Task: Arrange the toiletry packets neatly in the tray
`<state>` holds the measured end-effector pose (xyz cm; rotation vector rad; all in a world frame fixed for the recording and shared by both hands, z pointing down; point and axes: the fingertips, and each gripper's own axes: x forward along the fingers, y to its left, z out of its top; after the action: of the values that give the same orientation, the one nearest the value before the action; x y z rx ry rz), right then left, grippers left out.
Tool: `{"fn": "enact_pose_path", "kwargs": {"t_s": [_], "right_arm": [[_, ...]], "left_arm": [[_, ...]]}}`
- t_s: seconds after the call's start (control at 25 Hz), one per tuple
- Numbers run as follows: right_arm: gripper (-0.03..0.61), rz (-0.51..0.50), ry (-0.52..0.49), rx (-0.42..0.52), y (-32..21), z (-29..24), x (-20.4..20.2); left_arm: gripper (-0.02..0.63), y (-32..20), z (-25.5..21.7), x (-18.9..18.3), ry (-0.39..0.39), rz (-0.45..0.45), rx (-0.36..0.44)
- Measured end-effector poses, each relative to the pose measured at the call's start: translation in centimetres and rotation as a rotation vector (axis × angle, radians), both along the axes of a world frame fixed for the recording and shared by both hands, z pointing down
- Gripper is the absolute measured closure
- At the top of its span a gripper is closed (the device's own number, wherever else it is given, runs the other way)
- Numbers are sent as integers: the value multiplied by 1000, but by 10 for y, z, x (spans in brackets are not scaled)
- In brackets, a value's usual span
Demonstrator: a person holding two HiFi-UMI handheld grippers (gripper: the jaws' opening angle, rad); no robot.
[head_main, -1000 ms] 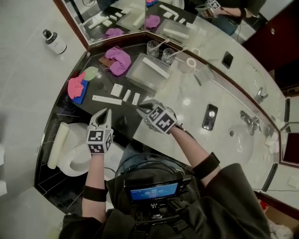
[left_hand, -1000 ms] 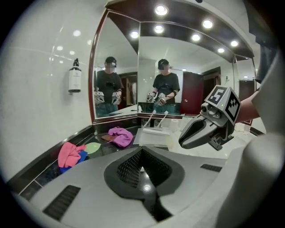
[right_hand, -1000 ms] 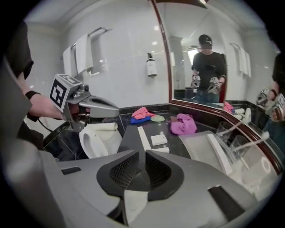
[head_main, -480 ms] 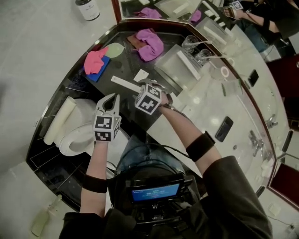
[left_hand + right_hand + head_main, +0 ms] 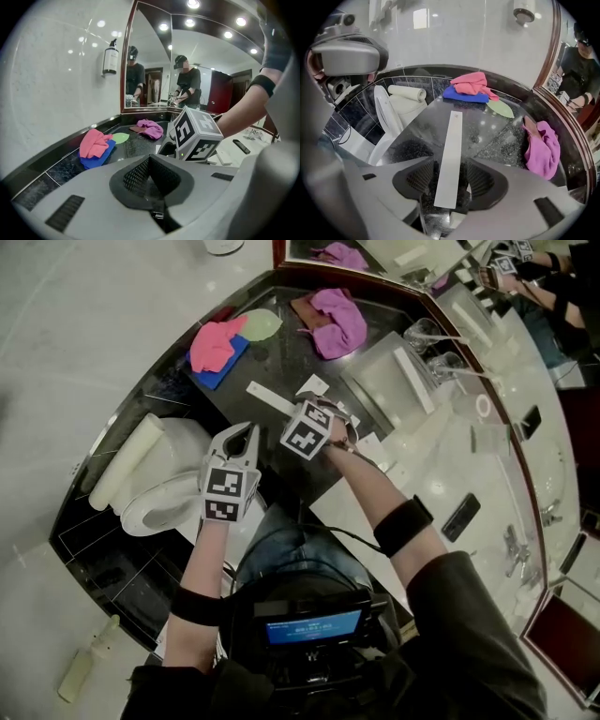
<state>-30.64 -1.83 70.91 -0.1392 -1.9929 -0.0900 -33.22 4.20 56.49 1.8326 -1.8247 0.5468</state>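
White long packet lengthwise between just-opened right tongs, toward pink cloth

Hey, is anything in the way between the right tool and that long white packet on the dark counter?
Nothing visible is. The right tool has just been opening its jaws, which now straddle the near end of the long white packet, pads not pressing it.

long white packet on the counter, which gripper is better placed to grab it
Right. The right gripper, jaws just opened, straddles the long white packet without pressing it. The left gripper is shut, off to the side.
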Motion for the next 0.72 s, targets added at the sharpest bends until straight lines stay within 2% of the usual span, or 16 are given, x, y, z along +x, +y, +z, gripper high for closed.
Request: {"fn": "enact_pose_path", "kwargs": {"t_s": [0.08, 0.16, 0.24, 0.72], "right_arm": [[369, -2, 18, -17, 1, 7, 0], [377, 3, 30, -48, 5, 11, 0], [426, 4, 11, -49, 4, 7, -4], [434, 74, -119, -78, 3, -29, 3]], "left_arm": [[612, 1, 1, -2, 2, -6, -5], [612, 2, 3, -4, 1, -10, -10], [612, 2, 4, -5, 1, -13, -13], [612, 4, 0, -2, -9, -18, -10]]}}
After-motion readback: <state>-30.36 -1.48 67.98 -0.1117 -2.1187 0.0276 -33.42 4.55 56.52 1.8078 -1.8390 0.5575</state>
